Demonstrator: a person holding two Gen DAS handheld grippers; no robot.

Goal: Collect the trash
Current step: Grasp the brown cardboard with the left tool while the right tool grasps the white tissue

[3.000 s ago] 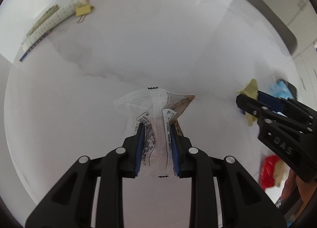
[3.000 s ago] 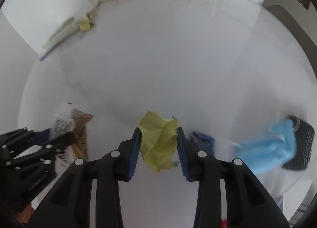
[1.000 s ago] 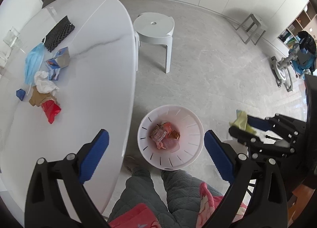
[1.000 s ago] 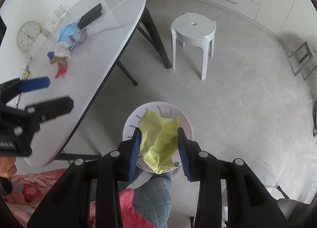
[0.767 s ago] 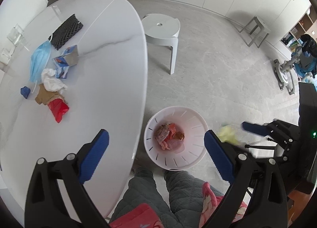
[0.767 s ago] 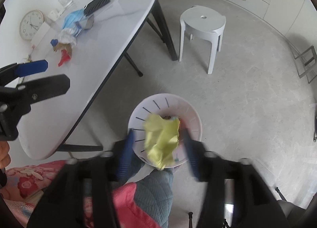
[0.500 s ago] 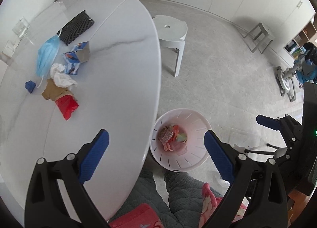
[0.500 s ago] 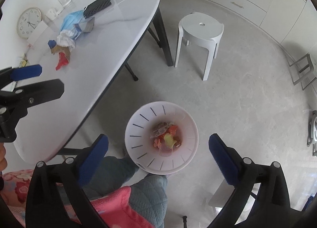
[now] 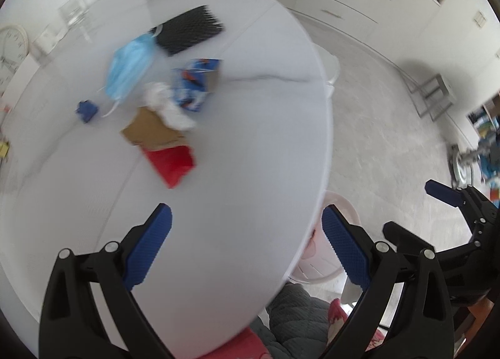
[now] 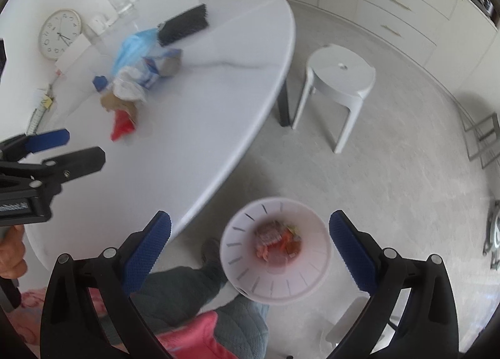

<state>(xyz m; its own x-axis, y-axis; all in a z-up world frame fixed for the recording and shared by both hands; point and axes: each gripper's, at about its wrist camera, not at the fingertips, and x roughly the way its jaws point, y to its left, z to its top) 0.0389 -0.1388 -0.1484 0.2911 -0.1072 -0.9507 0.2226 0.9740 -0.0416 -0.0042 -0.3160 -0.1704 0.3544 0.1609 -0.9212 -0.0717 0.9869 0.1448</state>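
While the left gripper [image 9: 247,246] hangs above the white table [image 9: 250,171] with its blue-padded jaws spread wide and nothing between them, the right gripper [image 10: 250,249] stands over the floor, its jaws likewise spread and bare. The right gripper's jaws opened within the last second and then stayed at that width. Between its fingers, in the right wrist view, lies the white bin [image 10: 275,249] on the floor beside the table's edge, with crumpled wrappers at its bottom, a yellow scrap [image 10: 292,229] among them. On the table a cluster of trash lies together: a red wrapper [image 9: 172,163], a brown paper [image 9: 150,132], a white tissue [image 9: 168,106], a blue printed carton [image 9: 193,84], a blue face mask [image 9: 129,71] and a small blue scrap [image 9: 87,110]. A black brush-like pad [image 9: 187,29] lies just beyond the mask. A white stool [image 10: 339,77] stands on the floor.
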